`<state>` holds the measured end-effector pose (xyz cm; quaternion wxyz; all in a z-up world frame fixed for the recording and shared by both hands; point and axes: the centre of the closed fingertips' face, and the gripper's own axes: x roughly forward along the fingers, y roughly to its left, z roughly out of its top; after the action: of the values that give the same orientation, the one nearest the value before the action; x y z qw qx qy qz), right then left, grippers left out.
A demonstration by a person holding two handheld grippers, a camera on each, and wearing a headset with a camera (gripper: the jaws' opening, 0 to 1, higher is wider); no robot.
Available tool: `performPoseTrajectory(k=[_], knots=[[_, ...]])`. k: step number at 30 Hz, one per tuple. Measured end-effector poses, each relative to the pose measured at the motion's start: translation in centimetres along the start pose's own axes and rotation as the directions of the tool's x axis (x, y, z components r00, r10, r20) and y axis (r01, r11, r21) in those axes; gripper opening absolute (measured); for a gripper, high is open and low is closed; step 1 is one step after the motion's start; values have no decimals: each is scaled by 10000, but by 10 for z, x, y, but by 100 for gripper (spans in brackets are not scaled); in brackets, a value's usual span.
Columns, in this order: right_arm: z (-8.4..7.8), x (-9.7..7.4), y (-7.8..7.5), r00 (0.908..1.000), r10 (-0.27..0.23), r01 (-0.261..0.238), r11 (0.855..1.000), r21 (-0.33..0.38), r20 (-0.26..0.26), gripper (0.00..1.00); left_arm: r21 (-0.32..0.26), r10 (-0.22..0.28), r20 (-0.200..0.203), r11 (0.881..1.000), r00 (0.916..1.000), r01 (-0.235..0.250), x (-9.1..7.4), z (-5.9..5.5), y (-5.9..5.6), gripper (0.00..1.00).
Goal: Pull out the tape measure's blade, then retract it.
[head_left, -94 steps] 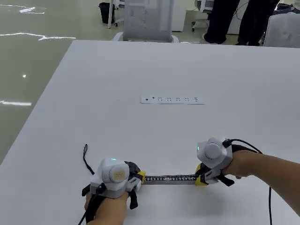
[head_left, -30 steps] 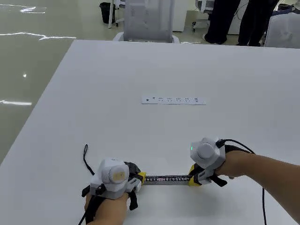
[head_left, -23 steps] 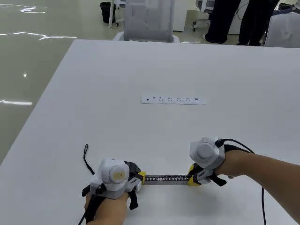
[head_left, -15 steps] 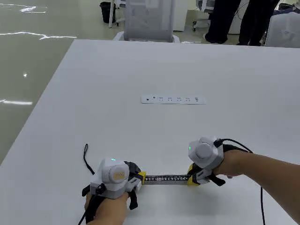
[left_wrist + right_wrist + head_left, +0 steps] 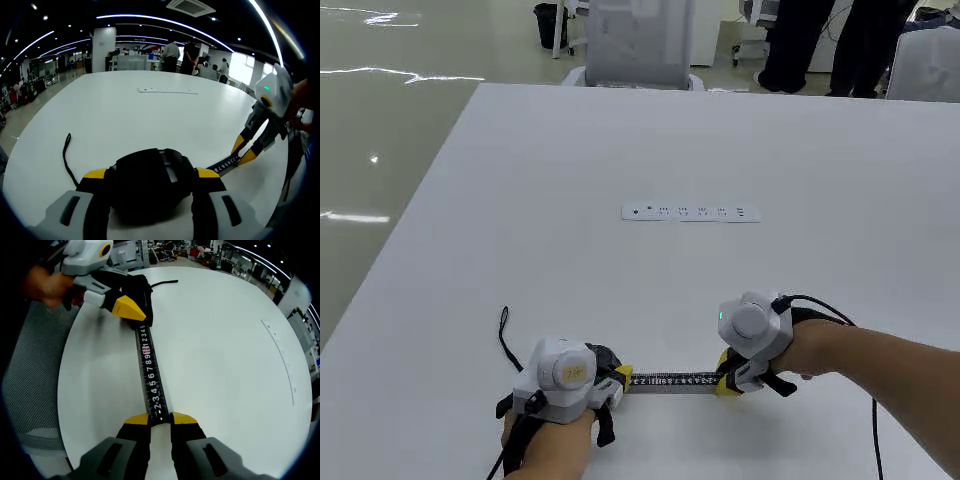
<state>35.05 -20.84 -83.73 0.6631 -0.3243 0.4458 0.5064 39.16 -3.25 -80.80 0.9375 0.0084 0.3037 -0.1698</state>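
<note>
A black tape measure case (image 5: 150, 182) sits clamped in my left gripper (image 5: 150, 175) near the table's front edge, seen also as the case (image 5: 605, 362) in the head view. Its numbered blade (image 5: 150, 380) runs out flat over the white table to my right gripper (image 5: 160, 417), which is shut on the blade's end. In the head view the blade (image 5: 672, 380) spans between the left gripper (image 5: 612, 378) and the right gripper (image 5: 726, 381). A black wrist strap (image 5: 504, 338) trails from the case to the left.
A white power strip (image 5: 690, 213) lies at the table's middle. The white table (image 5: 650, 150) ends close to the left of the left hand. A chair (image 5: 635, 45) and standing people (image 5: 830, 45) are beyond the far edge.
My right gripper has moved left toward the case, still holding the blade's end, so the exposed blade is shorter. The left gripper and case have stayed put.
</note>
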Motion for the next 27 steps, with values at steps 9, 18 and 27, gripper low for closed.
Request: performPoseTrajectory(k=[9,18,27], knots=[[4,3,0,10000,17,-17,10000,32,43,14,-7,-14,1,10000,10000,14,0,0,0,63],[7,4,1,10000,15,-15,10000,-3,40,14,-17,-28,13,10000,10000,28,0,0,0,63],[11,6,2,10000,8,-7,10000,-48,48,14,-25,-38,15,10000,10000,38,0,0,0,64]])
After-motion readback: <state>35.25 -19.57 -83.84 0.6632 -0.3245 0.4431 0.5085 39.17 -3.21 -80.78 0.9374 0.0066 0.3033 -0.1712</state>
